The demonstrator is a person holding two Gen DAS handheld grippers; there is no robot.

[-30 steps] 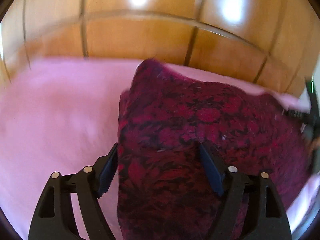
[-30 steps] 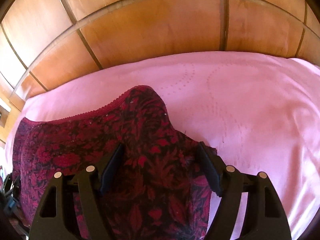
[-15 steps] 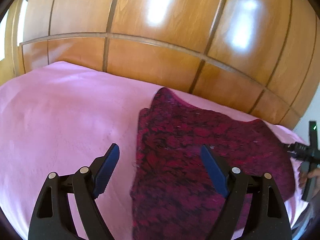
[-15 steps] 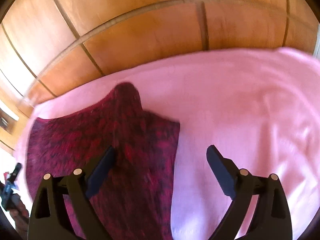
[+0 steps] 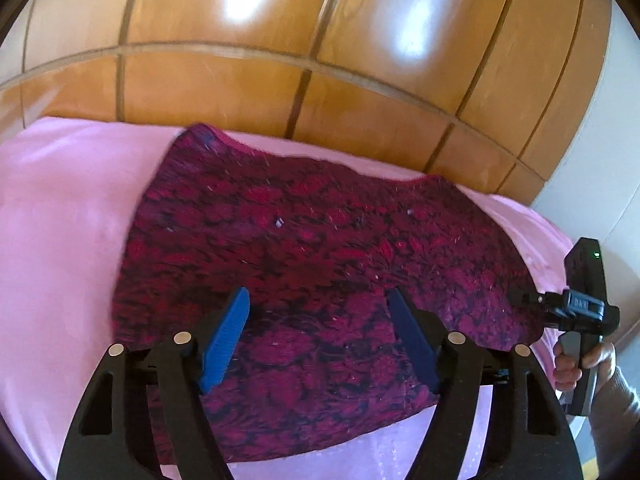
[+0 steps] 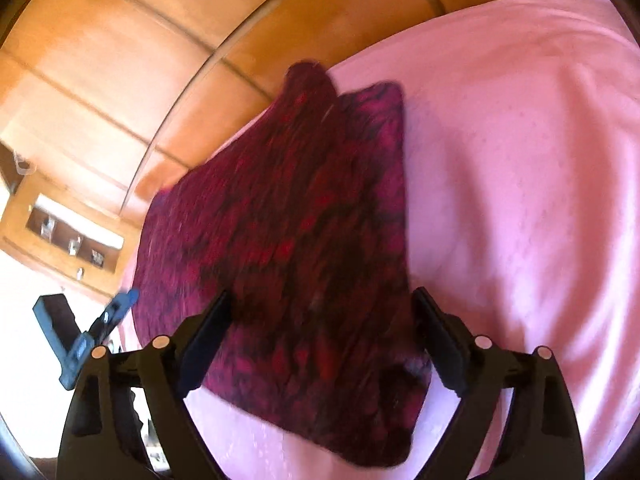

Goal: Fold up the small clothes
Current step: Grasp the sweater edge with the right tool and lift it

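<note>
A small dark red patterned garment (image 5: 320,264) lies on a pink bed sheet (image 5: 64,248), its far edge close to the wooden headboard (image 5: 280,80) behind the bed. In the left wrist view it is spread fairly flat, though one layer seems to overlap another along the near side, so a first fold looks to be in place. The right wrist view is blurred, but a raised ridge shows along the garment's length, with the far corner peaking towards the headboard.

The left gripper (image 5: 320,344) hovers over the near part of the garment with its jaws wide apart and nothing between them. The right gripper (image 6: 322,348) sits over the garment's other end, also with jaws spread wide and empty; whether either set of tips touches the cloth cannot be told. In the left wrist view the right gripper's body and the hand (image 5: 580,364) holding it appear just beside the garment's right edge.

The step in hand reads as the pause between folds: the cloth is released and lies on the sheet. The next move probably calls for each gripper to drop onto an edge or corner, close on a single thickness of cloth, and carry it across the garment towards the opposite edge. The cloth is limp, so an uneven lift could drag the lower layer along.
</note>
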